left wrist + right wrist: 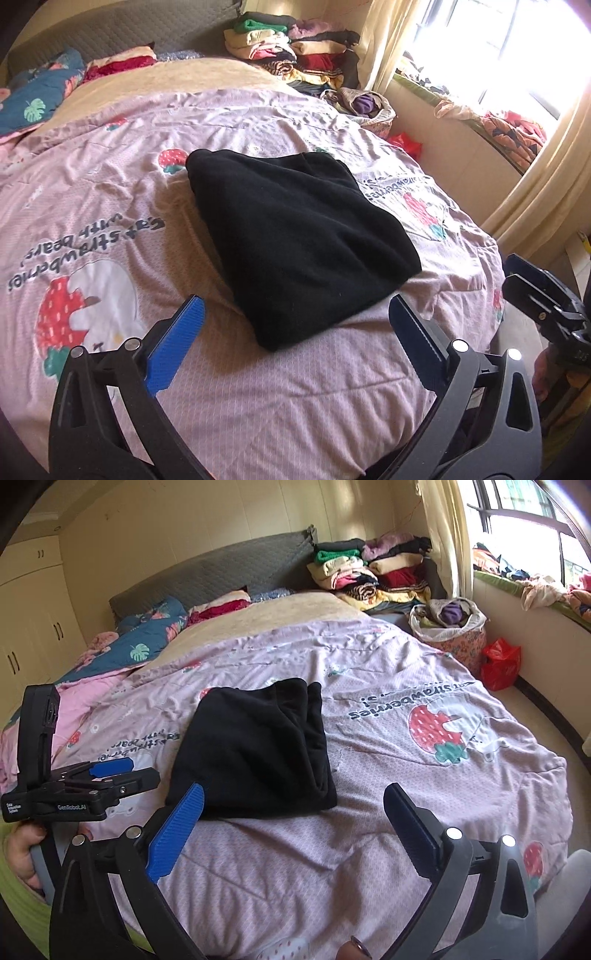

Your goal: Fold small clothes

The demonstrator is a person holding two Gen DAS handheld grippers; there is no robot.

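Left wrist view: your left gripper (295, 332) stands with its jaws spread wide and nothing between them. The black garment (299, 236) lies folded at frame centre on the pink strawberry quilt (110, 192), its near corner just beyond the blue pads (175, 350). The right gripper (543, 295) shows at the right edge, clear of the cloth.

Right wrist view: your right gripper (295, 816) is likewise wide open and empty. The garment sits centre frame, its folded layers showing along the right edge. The left gripper appears at the lower left.

The fold appears complete. If you refine it, check that the edges line up and press the layers flat. Grip only the outer edge, so that the stacked layers do not slide apart.
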